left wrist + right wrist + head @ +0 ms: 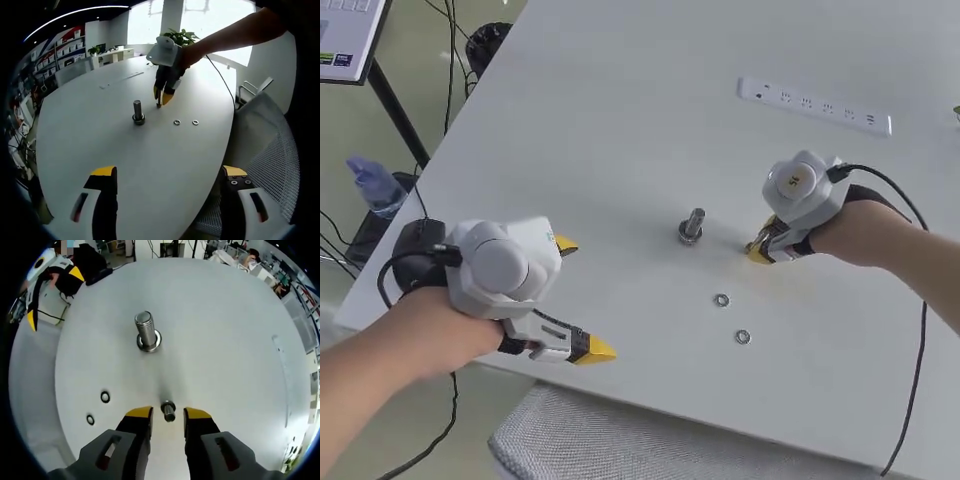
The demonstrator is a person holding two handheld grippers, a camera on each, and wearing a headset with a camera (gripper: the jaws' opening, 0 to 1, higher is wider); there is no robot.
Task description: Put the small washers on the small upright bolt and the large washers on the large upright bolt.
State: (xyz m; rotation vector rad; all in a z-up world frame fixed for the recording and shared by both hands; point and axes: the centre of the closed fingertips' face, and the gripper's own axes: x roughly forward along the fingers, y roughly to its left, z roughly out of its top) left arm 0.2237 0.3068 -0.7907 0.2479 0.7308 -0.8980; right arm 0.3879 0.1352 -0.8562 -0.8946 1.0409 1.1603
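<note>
White table (620, 100) carries all items. Left gripper (582, 297) hovers at the near edge, jaws spread wide and gripping nothing. Large upright bolt (692, 226) stands mid-table. Two small washers (721, 300) lie flat nearer the edge, apart from it. Right gripper (168, 415) sits low at the small upright bolt (168, 407), jaws partly apart either side of it, a gap visible on both sides.

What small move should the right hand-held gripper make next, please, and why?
Probably draw back from the small bolt and shift toward the nearer washer: the right hand-held gripper stands open astride that bolt, holding nothing, while it and a second washer lie loose on the table.
</note>
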